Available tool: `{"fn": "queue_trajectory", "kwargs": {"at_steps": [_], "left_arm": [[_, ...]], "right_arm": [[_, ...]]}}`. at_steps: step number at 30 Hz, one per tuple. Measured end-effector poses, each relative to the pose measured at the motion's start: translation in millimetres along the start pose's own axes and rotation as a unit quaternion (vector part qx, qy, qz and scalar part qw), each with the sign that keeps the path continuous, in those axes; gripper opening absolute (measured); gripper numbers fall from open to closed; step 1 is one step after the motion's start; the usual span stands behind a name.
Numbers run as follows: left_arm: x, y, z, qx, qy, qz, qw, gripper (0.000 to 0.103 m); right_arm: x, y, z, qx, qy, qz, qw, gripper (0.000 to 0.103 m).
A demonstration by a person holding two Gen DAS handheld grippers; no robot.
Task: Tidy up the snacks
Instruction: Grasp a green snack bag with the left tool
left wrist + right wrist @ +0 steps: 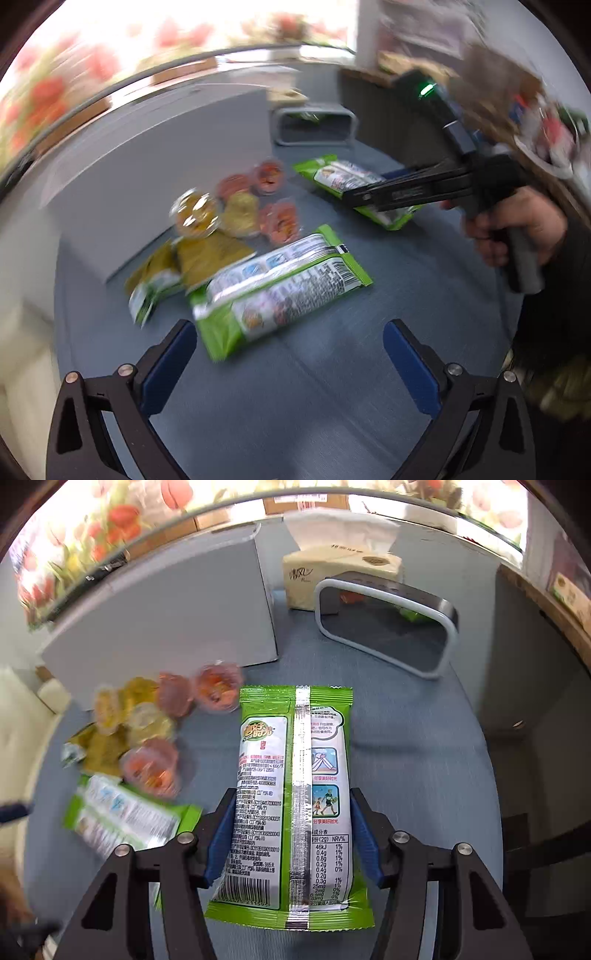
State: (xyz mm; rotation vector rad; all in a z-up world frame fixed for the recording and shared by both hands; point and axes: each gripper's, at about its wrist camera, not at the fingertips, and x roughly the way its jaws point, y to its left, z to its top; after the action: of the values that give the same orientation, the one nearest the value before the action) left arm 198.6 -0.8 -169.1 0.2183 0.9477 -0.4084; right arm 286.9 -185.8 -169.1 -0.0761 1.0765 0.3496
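Observation:
My right gripper [291,834] is shut on a green snack packet [293,797], blue pads pressing both long sides; it also shows in the left wrist view [354,188] with the right gripper [364,194] on it. My left gripper [290,350] is open and empty, just in front of a second green packet [280,284] lying on the blue-grey table [332,387]. Several jelly cups [240,206] and yellow-green packets [199,262] lie left of it. The second packet [122,818] and the cups [155,720] also show in the right wrist view.
A grey-rimmed open bin [388,627] stands at the back of the table, a tissue box [340,572] behind it. A large grey box [166,616] stands at the back left. Shelves with clutter [535,122] are on the right.

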Motion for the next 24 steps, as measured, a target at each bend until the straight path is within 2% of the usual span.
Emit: {"fn": "queue_trajectory", "kwargs": {"at_steps": [2,6,10,14,15,19,21,24], "left_arm": [[11.7,-2.5,12.3,0.028,0.008,-0.002,0.9996,0.103],[33.9,-9.2,28.0,0.069,0.024,-0.036,0.9966,0.103],[56.6,-13.5,36.8,0.127,0.046,-0.059,0.9891,0.103],[78.4,-11.3,41.0,0.155,0.082,-0.093,0.9800,0.103],[81.2,-11.9,42.2,0.168,0.078,-0.084,0.9791,0.103],[91.8,-6.5,42.1,0.187,0.089,-0.092,0.9739,0.103],[97.2,2.3,43.8,0.172,0.096,-0.113,0.9739,0.103],[99.3,9.1,43.2,0.169,0.088,-0.118,0.9746,0.103]], "right_arm": [[-12.7,-4.0,-12.7,-0.001,-0.003,0.005,1.000,0.062],[-35.7,-13.8,-36.5,0.007,-0.005,0.013,1.000,0.062],[-58.5,-19.7,-64.4,0.026,-0.010,0.025,0.999,0.062],[-86.3,-22.0,-86.3,0.032,-0.018,0.022,0.999,0.062],[-89.7,-22.6,-89.1,0.033,-0.020,0.023,0.999,0.062],[-96.3,-24.0,-95.1,0.038,-0.027,0.027,0.999,0.062],[-89.1,-25.1,-91.3,0.039,-0.026,0.026,0.999,0.063],[-87.0,-27.6,-91.9,0.049,-0.026,0.032,0.998,0.063]]}}
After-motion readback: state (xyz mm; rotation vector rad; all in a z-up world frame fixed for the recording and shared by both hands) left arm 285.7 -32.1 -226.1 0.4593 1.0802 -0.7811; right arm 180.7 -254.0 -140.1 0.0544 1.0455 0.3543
